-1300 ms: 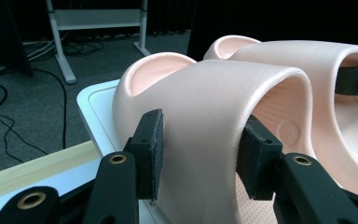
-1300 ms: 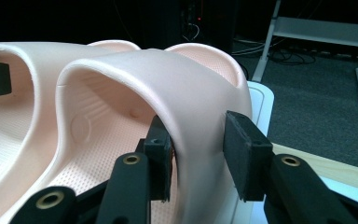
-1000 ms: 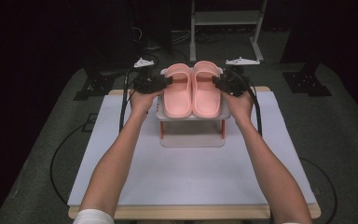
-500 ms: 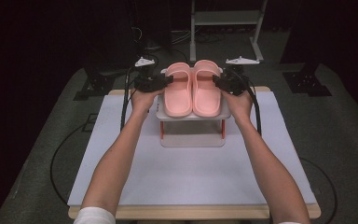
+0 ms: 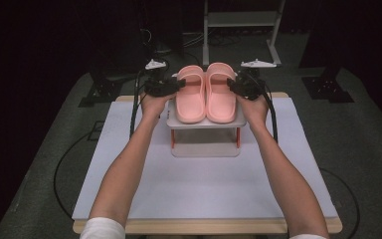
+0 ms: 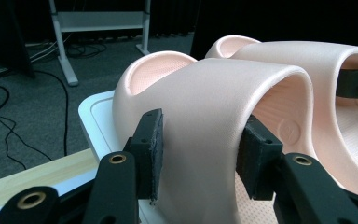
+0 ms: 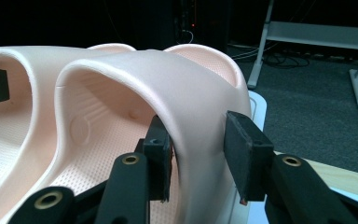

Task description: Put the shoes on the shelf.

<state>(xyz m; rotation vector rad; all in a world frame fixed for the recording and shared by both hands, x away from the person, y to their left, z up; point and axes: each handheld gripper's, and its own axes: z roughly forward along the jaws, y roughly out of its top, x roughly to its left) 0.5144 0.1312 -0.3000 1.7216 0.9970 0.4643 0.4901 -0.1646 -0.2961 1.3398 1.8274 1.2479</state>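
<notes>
1. Nearest to me, at the bottom of the high view, my two forearms come in from the lower edge and run up over the pale table (image 5: 199,194) toward the middle of the frame.
2. In the centre of that view stands a small white rack (image 5: 205,122) with red legs, and a pair of pink slippers rests side by side on its top shelf.
3. My left gripper (image 5: 163,87) sits just left of centre in the high view, against the outer side of the left slipper (image 5: 191,97). In the left gripper view its two black jaws rise from the bottom edge, and both pads press on the side wall of that slipper's strap, one outside and one inside, so I read it as clamped on the left slipper (image 6: 223,121).
4. My right gripper (image 5: 244,87) sits just right of centre, against the outer side of the right slipper (image 5: 221,94). In the right gripper view the inner pad lies against the strap of the right slipper (image 7: 186,107); the outer pad is close to it, but I cannot tell whether it touches.
5. Farthest off, at the top of the high view, a grey metal stand (image 5: 241,20) stands on the dark floor.
</notes>
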